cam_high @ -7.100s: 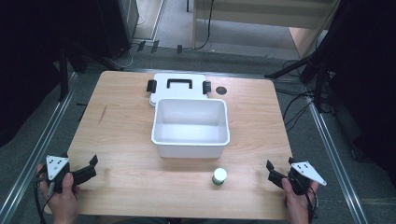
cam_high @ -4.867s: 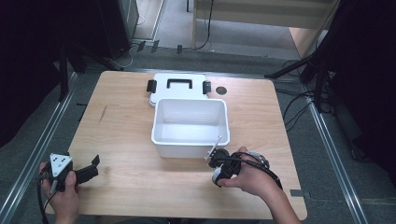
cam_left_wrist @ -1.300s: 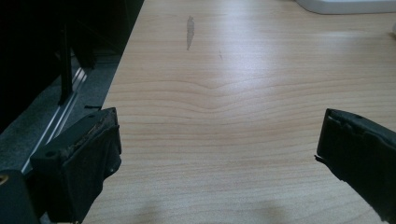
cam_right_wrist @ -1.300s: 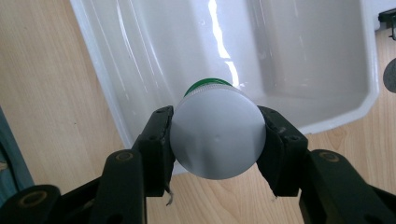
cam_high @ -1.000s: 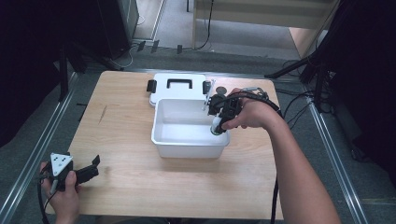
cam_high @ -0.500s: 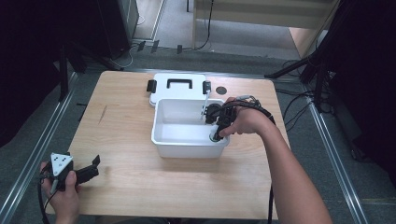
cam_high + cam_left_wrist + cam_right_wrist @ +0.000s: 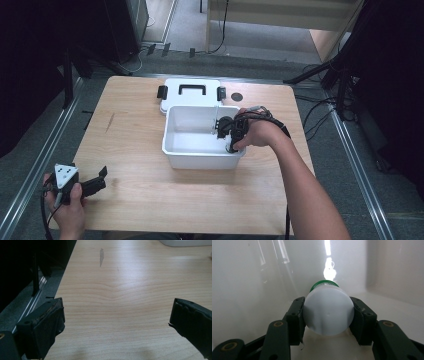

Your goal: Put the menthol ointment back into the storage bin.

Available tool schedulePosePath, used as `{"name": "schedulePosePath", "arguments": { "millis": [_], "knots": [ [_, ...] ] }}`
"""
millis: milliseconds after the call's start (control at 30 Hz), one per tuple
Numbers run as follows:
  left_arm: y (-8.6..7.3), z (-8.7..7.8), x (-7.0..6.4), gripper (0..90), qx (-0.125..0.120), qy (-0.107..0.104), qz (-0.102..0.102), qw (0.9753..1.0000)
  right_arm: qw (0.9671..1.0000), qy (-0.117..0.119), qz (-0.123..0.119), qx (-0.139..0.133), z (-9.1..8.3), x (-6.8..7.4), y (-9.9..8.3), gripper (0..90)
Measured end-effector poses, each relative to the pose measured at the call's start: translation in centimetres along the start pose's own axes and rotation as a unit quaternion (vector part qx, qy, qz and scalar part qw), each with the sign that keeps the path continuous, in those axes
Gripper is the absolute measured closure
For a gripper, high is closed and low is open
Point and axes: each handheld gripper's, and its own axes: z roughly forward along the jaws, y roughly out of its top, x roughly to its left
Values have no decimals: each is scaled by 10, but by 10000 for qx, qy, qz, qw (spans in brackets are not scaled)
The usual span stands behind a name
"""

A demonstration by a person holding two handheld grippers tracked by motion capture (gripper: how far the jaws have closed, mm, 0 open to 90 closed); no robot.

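One bench point(image 7: 140, 190), wooden, is carrying a white bin point(image 7: 200, 159) with its lid point(image 7: 190, 102) lying behind. Right claw point(image 7: 328, 315) is gripping a small white green-capped bottle point(image 7: 328, 312) inside the bin, apparently placing it; release should follow. Left claw point(image 7: 97, 180) is resting wide open, empty.

white bottle point(image 7: 328, 312), seemingly green cap point(image 7: 323, 283)

Light wooden table point(image 7: 135, 165), dark smear near left edge. White open bin point(image 7: 200, 156) sits centre. White lid point(image 7: 190, 92) with black handle touching behind it; small dark disc point(image 7: 236, 96) beside lid.
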Motion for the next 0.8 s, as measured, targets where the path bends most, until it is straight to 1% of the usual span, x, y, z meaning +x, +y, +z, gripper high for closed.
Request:
{"name": "schedulePosePath", "arguments": {
  "millis": [100, 200, 233, 300, 433, 567, 600, 633, 733, 800],
  "knots": [
    [0, 0, 0, 2, 15, -3, 3, 10000, 10000, -7, 7, -4, 1, -1, 0, 516],
    [0, 0, 0, 2, -7, 5, 5, 10000, 10000, 44, 4, 23, 2, -1, 0, 515],
    [0, 0, 0, 2, -6, 1, 4, 10000, 10000, 36, 40, 53, 2, 0, 1, 515],
    [0, 0, 0, 2, -8, 0, 5, 10000, 10000, 9, -2, 85, 2, 0, 1, 515],
    [0, 0, 0, 2, -2, 1, -4, 10000, 9999, 16, 31, 157, 4, 0, 3, 514],
    [0, 0, 0, 2, -2, 4, -11, 10000, 9992, 273, 85, 275, 10, -2, 3, 514],
    [0, 0, 0, 2, -2, 4, -11, 10000, 9992, 273, 85, 275, 10, -2, 3, 514],
    [0, 0, 0, 2, -1, 3, -5, 10000, 9990, 346, 151, 243, 10, -4, 3, 514],
    [0, 0, 0, 2, 7, -2, -2, 10000, 9988, 385, 148, 259, 10, -5, 3, 513],
    [0, 0, 0, 2, 13, -1, -3, 10000, 9987, 399, 205, 253, 10, -5, 3, 511]
  ]
}}
